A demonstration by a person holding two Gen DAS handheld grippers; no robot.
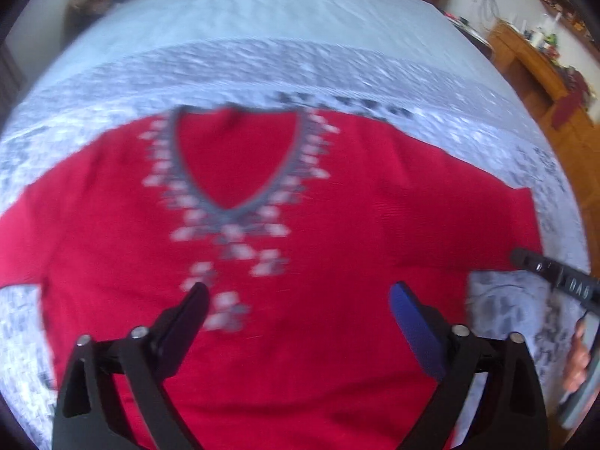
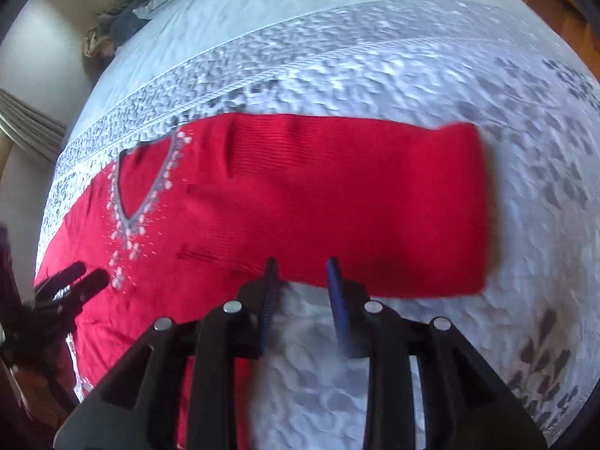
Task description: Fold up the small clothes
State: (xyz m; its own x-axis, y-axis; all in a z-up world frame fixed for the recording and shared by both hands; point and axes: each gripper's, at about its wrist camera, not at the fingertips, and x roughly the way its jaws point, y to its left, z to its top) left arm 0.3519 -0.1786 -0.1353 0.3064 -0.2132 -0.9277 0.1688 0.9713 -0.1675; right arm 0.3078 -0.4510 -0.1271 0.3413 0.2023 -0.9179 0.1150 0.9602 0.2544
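I'm hovering my left gripper (image 1: pixel 298 302), jaws wide and empty, over the red sweater (image 1: pixel 337 206) spread flat on the bed (image 1: pixel 262 56); my right gripper (image 2: pixel 302 272), slightly parted and empty, is lining up on the sleeve (image 2: pixel 375 195) edge to fold it in.

Bed (image 1: pixel 300 18) covered by a pale blue-grey spread, plain toward the far end, with a broad band of mottled grey pattern (image 2: pixel 375 56) across the middle. Red knit sweater (image 1: pixel 337 225) lies flat, front up, on the patterned part, V-neck (image 1: pixel 236 157) toward the far end. One sleeve (image 2: pixel 375 195) stretches out sideways toward the bed's right edge. Crumpled dark cloth (image 2: pixel 127 18) at far left corner.
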